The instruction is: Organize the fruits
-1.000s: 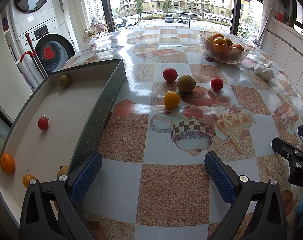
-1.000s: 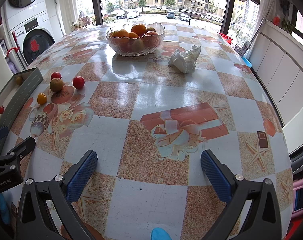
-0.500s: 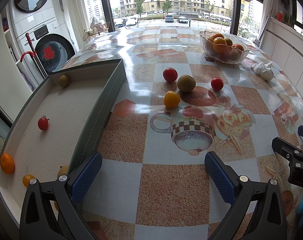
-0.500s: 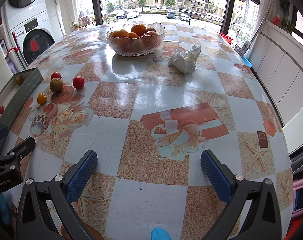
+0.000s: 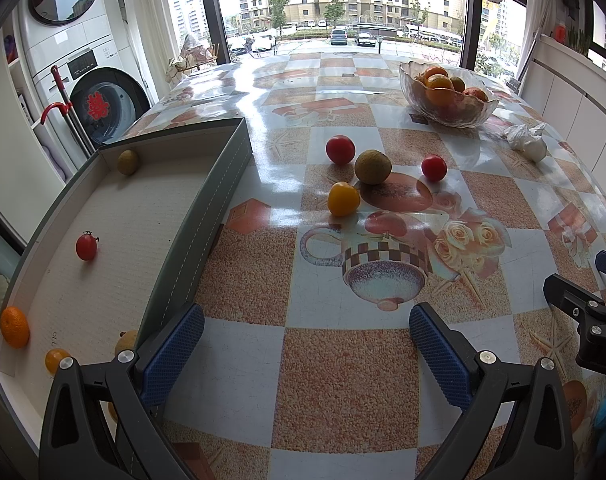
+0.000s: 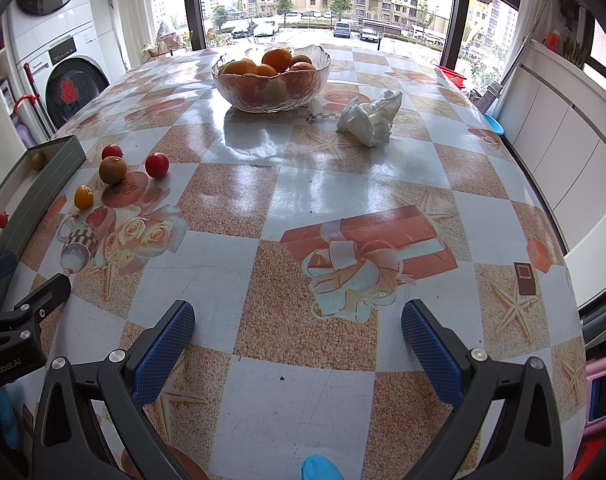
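Loose on the patterned table lie a red tomato, a brown kiwi, a second red tomato and a yellow fruit. The grey tray at the left holds a small red tomato, an orange, a greenish fruit and others near its front corner. My left gripper stands open near the table's front edge, beside the tray wall, holding nothing. My right gripper is open too, over bare table to the right. The same loose fruits show at the right wrist view's left.
A glass bowl of oranges stands at the far side, with a crumpled white tissue beside it. A washing machine and a red-handled pole stand left of the table. White cabinets run along the right wall.
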The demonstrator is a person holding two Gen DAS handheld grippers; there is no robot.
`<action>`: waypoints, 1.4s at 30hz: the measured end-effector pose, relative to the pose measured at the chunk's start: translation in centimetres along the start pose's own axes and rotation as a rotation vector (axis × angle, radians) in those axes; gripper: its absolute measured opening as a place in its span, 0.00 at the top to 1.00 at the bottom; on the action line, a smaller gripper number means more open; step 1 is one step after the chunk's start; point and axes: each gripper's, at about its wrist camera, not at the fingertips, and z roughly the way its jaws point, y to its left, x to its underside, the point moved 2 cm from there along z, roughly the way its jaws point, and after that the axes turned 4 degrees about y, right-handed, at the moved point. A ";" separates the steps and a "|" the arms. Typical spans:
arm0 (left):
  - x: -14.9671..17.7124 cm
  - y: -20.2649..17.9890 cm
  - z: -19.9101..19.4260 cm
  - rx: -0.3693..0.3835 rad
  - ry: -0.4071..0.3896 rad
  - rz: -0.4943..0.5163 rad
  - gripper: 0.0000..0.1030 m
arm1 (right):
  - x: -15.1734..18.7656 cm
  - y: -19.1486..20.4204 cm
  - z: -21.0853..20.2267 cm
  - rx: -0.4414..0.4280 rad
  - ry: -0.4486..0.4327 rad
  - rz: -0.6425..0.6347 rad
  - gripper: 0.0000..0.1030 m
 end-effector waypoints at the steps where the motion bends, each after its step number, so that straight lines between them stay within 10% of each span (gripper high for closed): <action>1: 0.0 0.0 0.0 0.000 0.000 0.000 0.00 | 0.0 0.0 0.0 0.000 0.000 0.000 0.00; 26: -0.2 0.1 0.0 0.005 0.008 -0.001 0.00 | -0.6 0.0 0.2 0.002 0.058 0.003 0.00; 35: -1.1 0.0 0.4 0.025 0.028 -0.004 0.00 | -4.1 3.9 1.8 -0.126 0.078 -0.092 0.00; 42: -2.6 -0.2 0.9 0.035 0.024 -0.012 0.00 | -7.6 7.5 3.6 -0.147 0.029 -0.184 0.16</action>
